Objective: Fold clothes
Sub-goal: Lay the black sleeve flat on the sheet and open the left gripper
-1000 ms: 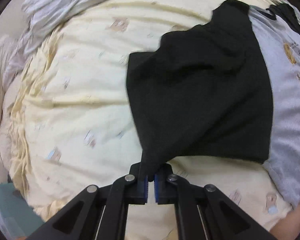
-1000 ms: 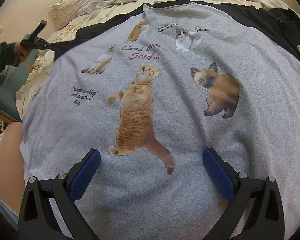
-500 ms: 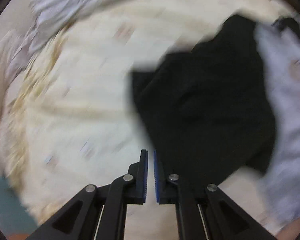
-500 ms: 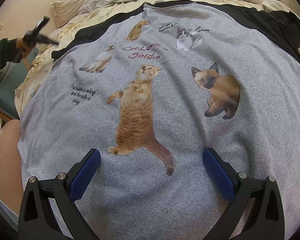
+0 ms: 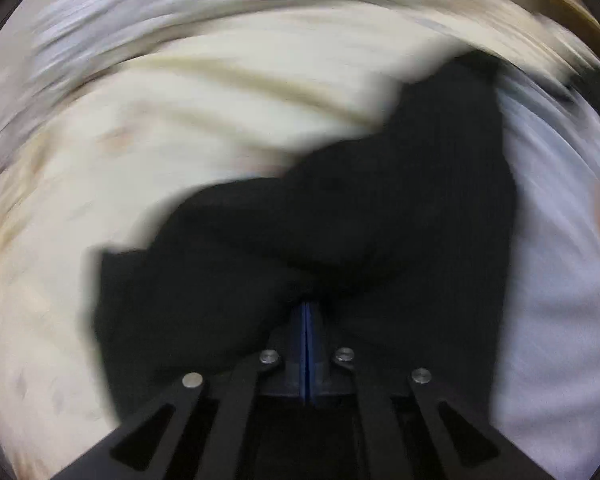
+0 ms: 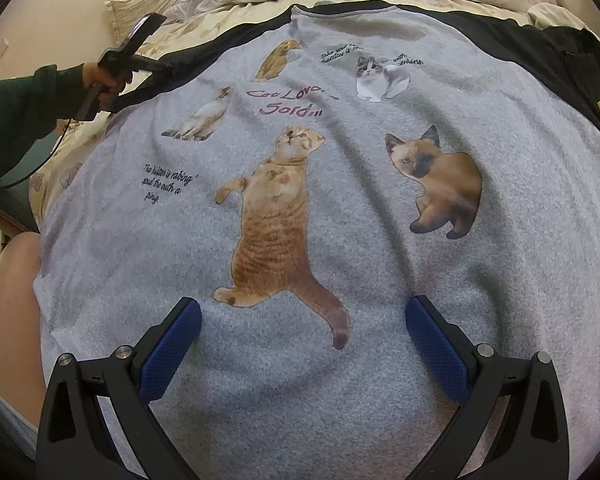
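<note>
Both grippers visible: left gripper [image 5: 307, 312] pinches blurred black sleeve [image 5: 340, 216]; right gripper [image 6: 303, 334] agape.

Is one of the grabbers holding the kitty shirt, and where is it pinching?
Yes. The left gripper is shut on the shirt's black sleeve, pinching its cloth near the sleeve's end. The right gripper is open above the grey front and holds nothing.

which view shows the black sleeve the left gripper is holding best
The left wrist view: the black sleeve fills the middle, bunched at the shut left gripper, though blurred. The right wrist view shows only a thin dark strip of it at the grey shirt's far left edge.
</note>
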The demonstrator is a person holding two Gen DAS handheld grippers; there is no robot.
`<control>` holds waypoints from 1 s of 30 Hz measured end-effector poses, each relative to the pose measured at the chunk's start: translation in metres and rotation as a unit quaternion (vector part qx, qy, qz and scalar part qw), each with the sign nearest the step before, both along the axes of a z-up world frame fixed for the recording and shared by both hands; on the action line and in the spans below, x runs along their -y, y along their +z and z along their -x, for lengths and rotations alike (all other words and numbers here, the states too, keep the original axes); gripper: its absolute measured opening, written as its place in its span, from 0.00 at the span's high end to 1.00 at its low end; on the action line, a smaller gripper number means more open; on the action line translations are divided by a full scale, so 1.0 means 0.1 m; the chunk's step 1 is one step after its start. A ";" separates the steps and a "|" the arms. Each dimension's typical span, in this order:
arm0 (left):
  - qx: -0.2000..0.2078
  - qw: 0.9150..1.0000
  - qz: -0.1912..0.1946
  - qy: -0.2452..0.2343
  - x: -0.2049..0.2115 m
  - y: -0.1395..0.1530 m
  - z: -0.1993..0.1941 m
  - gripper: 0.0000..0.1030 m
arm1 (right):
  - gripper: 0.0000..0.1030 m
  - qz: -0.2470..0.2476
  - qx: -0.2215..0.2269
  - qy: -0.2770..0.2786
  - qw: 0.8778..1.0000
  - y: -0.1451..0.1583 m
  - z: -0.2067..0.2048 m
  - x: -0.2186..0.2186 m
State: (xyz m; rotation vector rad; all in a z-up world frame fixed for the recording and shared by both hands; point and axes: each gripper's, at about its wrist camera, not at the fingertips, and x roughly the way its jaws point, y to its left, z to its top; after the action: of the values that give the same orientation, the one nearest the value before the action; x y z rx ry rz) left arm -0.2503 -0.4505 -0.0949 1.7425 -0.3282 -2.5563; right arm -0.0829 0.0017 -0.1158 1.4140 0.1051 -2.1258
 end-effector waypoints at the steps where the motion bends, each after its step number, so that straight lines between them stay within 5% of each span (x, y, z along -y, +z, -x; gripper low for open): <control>1: -0.009 0.999 0.043 0.031 0.14 0.01 0.03 0.98 | 0.00 0.000 0.000 0.001 1.000 0.00 0.00 0.00; 2: -0.008 0.995 0.080 0.064 0.30 0.00 0.03 0.98 | 0.00 0.000 0.000 0.002 1.000 0.00 0.00 0.00; 5: 0.006 0.990 0.076 0.116 0.59 -0.01 -0.03 0.97 | 0.00 0.000 0.002 0.003 1.000 0.00 0.00 0.00; 6: -0.008 0.991 0.069 0.117 0.58 0.05 -0.06 0.93 | 0.00 0.001 0.002 0.002 1.000 0.01 0.01 -0.01; 8: -0.049 0.993 0.033 0.107 0.51 0.25 -0.16 0.67 | 0.00 0.002 0.002 0.001 1.000 0.00 0.01 -0.01; 12: -0.065 0.996 0.040 0.040 0.26 0.37 -0.35 0.59 | 0.00 -0.003 0.000 0.001 1.000 0.00 0.01 0.01; 15: -0.027 0.999 0.028 0.016 0.46 0.32 -0.57 0.58 | 0.00 -0.004 0.000 0.001 1.000 0.00 0.01 0.03; 17: 0.009 1.000 -0.006 0.002 0.68 0.33 -0.62 0.49 | 0.00 -0.004 0.001 0.000 1.000 0.00 0.01 0.04; 19: 0.057 0.997 -0.047 -0.019 0.78 0.30 -0.70 0.47 | 0.00 -0.005 0.001 0.000 1.000 0.00 0.01 0.04; 21: 0.117 0.991 -0.042 -0.057 0.71 0.22 -0.89 0.46 | 0.00 -0.006 0.000 0.002 1.000 0.00 0.01 0.04; 24: 0.151 0.988 -0.008 -0.044 0.74 0.08 -0.98 0.43 | 0.00 -0.006 -0.001 0.001 1.000 -0.01 0.01 0.04; 28: 0.155 0.982 -0.097 0.049 0.90 -0.05 -0.89 0.42 | 0.00 -0.013 -0.005 0.003 1.000 -0.01 0.00 0.07; 30: 0.170 0.980 -0.090 0.059 0.85 -0.15 -0.88 0.46 | 0.00 -0.017 -0.007 0.004 1.000 -0.02 0.00 0.08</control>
State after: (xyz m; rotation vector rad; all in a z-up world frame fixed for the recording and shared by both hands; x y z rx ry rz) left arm -0.1618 -0.5351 -0.1095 2.1926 0.0022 -2.2631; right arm -0.0825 -0.0060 -0.1178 1.4151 0.1525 -2.1365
